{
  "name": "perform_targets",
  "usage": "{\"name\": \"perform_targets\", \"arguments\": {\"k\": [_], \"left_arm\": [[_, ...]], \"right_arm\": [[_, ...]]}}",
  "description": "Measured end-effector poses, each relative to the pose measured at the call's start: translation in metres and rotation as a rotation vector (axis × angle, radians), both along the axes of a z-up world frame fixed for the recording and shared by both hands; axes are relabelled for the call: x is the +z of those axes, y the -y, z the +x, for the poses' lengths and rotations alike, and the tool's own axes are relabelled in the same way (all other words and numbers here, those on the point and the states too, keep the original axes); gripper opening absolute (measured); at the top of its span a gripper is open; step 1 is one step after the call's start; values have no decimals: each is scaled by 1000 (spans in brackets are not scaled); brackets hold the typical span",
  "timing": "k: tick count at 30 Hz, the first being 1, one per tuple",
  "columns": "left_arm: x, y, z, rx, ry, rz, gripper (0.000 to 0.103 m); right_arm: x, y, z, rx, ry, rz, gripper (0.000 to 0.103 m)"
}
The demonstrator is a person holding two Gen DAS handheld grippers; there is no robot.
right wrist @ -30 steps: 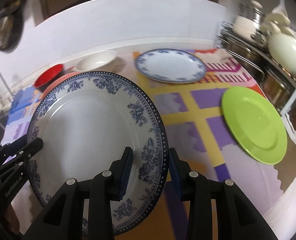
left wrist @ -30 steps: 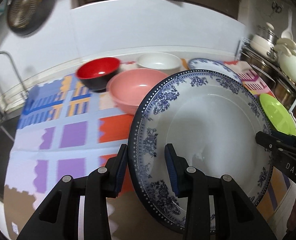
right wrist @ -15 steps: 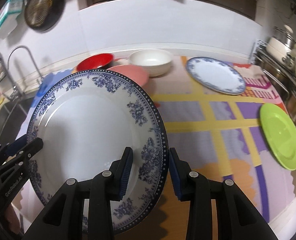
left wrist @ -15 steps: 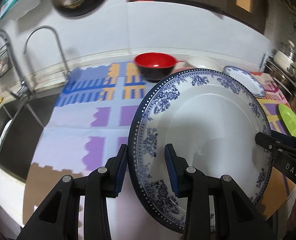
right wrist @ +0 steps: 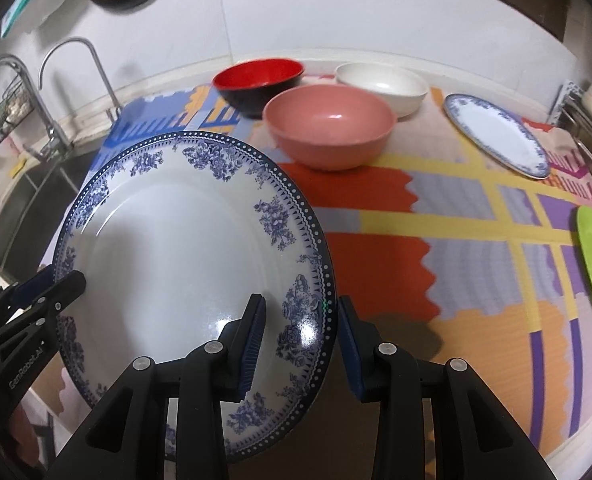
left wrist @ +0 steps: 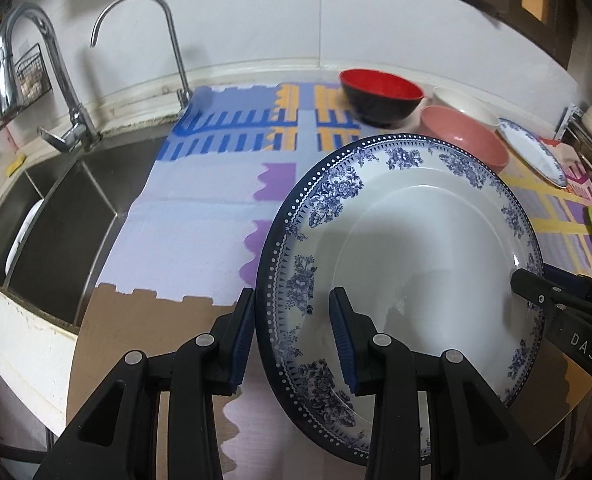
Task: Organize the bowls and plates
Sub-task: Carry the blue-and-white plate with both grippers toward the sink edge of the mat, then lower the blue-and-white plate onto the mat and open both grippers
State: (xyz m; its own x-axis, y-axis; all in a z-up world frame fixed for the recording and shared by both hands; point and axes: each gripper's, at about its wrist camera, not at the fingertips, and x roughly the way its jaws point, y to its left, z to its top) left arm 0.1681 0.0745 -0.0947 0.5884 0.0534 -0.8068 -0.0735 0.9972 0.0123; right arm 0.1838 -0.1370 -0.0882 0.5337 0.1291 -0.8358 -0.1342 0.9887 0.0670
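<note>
Both the left gripper (left wrist: 292,336) and right gripper (right wrist: 299,338) are clamping opposite rims of the big plate (left wrist: 408,248), jaws part-closed, above the mat (right wrist: 436,240).

Opposed close wrist views, shared plate (left wrist: 416,248)

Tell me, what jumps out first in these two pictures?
A big blue-and-white floral plate fills the foreground, gripped at opposite rims by the left gripper and the right gripper. Behind it on the bright patterned mat stand a pink bowl, a red bowl and a white bowl.
</note>
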Motion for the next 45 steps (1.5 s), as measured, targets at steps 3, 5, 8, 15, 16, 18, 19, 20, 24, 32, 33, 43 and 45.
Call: {"name": "perform_targets", "arguments": {"k": [3,5,8,15,16,18,19,20,24,32,33,43,45], "left_arm": [[-6,-6,3,5,-22,-4,37],[-9,-8,5,5,-33,-5,37],[-12,-12,9,6,-45,-7,37],[-19,-17,16,7,-71,-12,37],[-20,-17,17,6,-75,-14,37],[-22,-19,19,5,-82,-17,37],[-23,-19,19,4,-86,-18,37],[-24,-20,20,5,-88,-19,37],[-26,-21,22,5,-97,-26,37],[-31,-23,21,3,-117,-39,37],[-32,-23,21,3,-121,-42,38],[-24,-21,15,4,-83,-30,67],[-18,-20,14,2,-63,-18,73]], "right_arm": [[-6,-7,2,9,-14,-8,37],[-9,-10,4,9,-30,-8,37],[-14,-13,7,9,-48,-7,37],[-21,-20,15,7,-76,-7,37],[-22,-21,16,6,-78,-8,37],[-23,-21,17,4,-84,-11,37],[-24,-22,18,3,-85,-13,37],[-25,-22,18,2,-86,-14,37],[-28,-23,20,-1,-98,-16,37],[-33,-24,20,-9,-115,-9,37],[-33,-24,20,-8,-114,-10,37],[-34,-22,17,-18,-104,1,43],[-32,-21,15,-26,-95,0,53]]}}
